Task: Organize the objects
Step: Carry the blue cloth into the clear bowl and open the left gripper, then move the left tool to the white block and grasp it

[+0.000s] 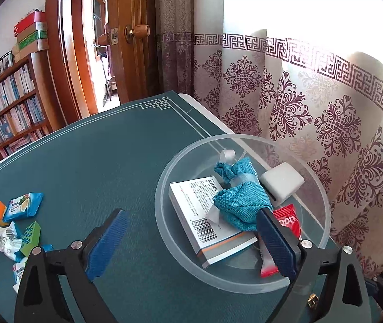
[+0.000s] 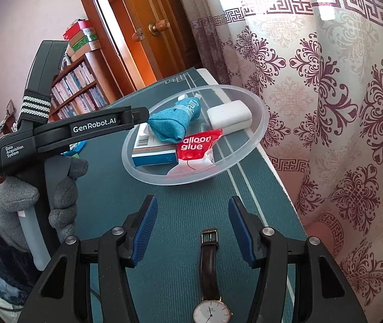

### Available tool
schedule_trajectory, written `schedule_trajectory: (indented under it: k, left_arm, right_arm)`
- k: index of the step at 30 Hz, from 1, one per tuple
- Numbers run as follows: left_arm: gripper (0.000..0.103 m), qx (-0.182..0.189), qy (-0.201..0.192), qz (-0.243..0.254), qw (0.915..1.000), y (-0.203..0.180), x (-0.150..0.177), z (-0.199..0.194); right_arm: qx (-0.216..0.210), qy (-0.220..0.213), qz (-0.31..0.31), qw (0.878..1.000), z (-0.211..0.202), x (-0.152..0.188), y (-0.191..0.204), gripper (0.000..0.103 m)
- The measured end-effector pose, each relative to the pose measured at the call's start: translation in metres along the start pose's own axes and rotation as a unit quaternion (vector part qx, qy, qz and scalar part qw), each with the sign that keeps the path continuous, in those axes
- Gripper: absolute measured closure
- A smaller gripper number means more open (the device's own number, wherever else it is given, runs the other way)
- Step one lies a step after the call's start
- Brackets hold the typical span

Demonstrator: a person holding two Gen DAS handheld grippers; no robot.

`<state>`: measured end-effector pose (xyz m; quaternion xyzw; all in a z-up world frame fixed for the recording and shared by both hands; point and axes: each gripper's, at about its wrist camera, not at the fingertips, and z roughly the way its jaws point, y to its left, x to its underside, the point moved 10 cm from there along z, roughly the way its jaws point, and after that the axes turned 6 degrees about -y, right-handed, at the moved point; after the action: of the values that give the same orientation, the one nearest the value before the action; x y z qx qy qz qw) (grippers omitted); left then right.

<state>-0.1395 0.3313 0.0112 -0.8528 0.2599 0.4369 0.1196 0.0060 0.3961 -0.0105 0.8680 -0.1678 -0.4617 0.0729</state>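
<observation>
Wristwatch [image 2: 211, 277] lies on the desk [image 2: 180, 215] between the spread right gripper [image 2: 192, 226]; left gripper [image 1: 191, 239] gapes over the bowl [image 1: 164, 231].

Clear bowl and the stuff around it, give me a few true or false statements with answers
1. The blue cloth pouch lies inside the clear bowl. True.
2. The wristwatch is in the bowl. False: it lies on the green mat, between the right gripper fingers.
3. The left gripper holds the white box. False: it is open and holds nothing.
4. Snack packets lie on the mat outside the bowl. True.
5. The red packet is in the bowl. True.
</observation>
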Motion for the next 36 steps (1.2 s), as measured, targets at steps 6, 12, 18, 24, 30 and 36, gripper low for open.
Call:
schedule_trajectory:
  k: [6,12,18,24,30,36]
  left_arm:
    - [0.002,-0.021,-0.006,0.013,0.9997,0.006,0.009,-0.013]
    - [0.001,-0.030,-0.005,0.004,0.9995,0.017,0.017,-0.023]
    - [0.001,-0.035,0.003,-0.015,0.9993,0.033,0.029,-0.028]
    - [0.001,-0.047,0.012,-0.051,0.9975,0.059,0.047,-0.036]
    - [0.001,-0.091,0.004,-0.086,0.9921,0.100,0.059,-0.051]
    - [0.001,-0.160,-0.012,-0.122,0.9794,0.150,0.072,-0.073]
  right_arm:
    - [-0.001,0.002,-0.008,1.000,0.000,0.003,0.005,0.046]
    - [-0.004,0.005,-0.014,1.000,0.001,0.007,0.012,0.046]
    - [-0.005,0.009,-0.017,1.000,0.001,0.010,0.017,0.046]
    - [-0.007,0.017,-0.018,1.000,0.004,0.016,0.022,0.045]
    - [-0.013,0.020,-0.027,0.999,0.006,0.021,0.033,0.045]
    - [-0.020,0.022,-0.035,0.999,0.005,0.023,0.043,0.045]
